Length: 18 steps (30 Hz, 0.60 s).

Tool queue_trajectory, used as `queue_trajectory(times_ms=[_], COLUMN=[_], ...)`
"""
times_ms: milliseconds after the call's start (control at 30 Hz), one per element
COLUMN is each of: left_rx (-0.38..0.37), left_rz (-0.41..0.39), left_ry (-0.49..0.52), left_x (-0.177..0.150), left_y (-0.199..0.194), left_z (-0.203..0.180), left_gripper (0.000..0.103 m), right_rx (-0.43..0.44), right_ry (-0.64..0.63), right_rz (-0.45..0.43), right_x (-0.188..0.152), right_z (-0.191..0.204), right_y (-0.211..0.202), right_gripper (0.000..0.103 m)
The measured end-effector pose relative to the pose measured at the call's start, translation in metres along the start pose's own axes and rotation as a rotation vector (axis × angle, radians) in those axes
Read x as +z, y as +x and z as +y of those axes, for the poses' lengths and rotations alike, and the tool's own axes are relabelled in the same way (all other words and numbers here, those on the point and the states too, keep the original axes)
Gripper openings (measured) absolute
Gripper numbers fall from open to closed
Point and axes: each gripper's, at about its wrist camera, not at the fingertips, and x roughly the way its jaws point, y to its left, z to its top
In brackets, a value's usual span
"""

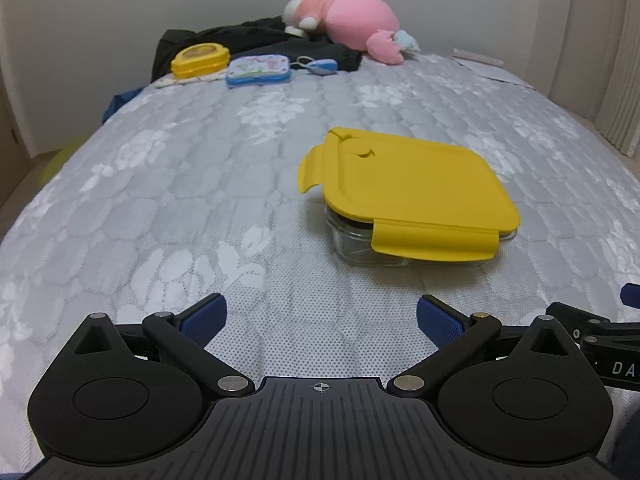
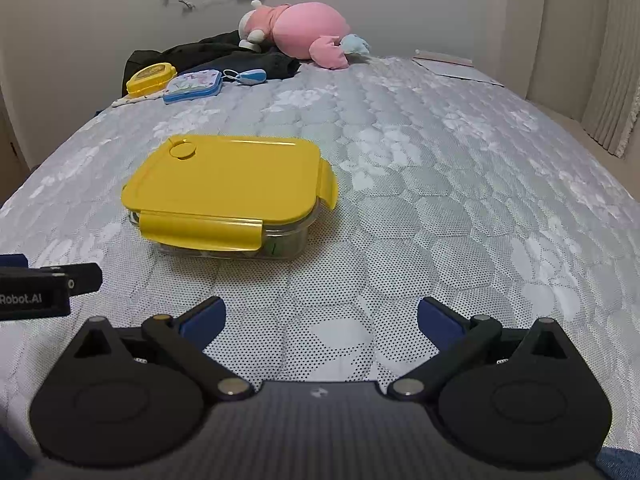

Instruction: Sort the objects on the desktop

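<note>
Item: clear container [image 1: 362, 246] under a yellow lid [image 1: 416, 176], set on the mattress [image 1: 200, 184] near its front edge, ahead of both tools. Judged rigid, fairly heavy, breakable and slick-walled; best taken across the lid's side edges. Left gripper [image 1: 321, 316] and right gripper [image 2: 321, 314] are spread wide, nothing held. The raised side flap [image 1: 314, 168] faces the left view; dim contents show only in the right.

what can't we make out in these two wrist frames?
- Contents of the glass container: both views, hidden by its yellow lid and front flap.
- Print on the small blue case: too small and blurred.
- Dark clothing: left view, far side hidden behind the pink plush toy.
</note>
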Motion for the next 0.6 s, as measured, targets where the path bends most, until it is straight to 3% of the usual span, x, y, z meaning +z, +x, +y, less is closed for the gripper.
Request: queue_trajectory(times_ms=[167,300,467,600], left_rx=[-0.014,0.030,0.067,-0.055], left_rz=[0.036,0.143,0.152,0.158], left_ry=[0.034,0.113,0.105,0.005], left_x=[0.016,0.039,0.053,0.043], left_y=[0.002,0.006,0.004,0.022], left_z=[-0.005,-0.015,-0.018,-0.007], left_gripper=[0.103,0.103,0.103,0.103], right_rx=[0.069,0.100,0.080,0.043], right_ry=[0.110,0.164,0.152,0.154], right_rz=[0.069,0.188,0.151,0.120], right_x=[0.019,0.045,0.057,0.047], right_z=[-0.010,-0.016,-0.016,-0.018], right_y=[0.001,0.007,0.005,0.019], right_gripper=[0.103,0.103,0.103,0.103])
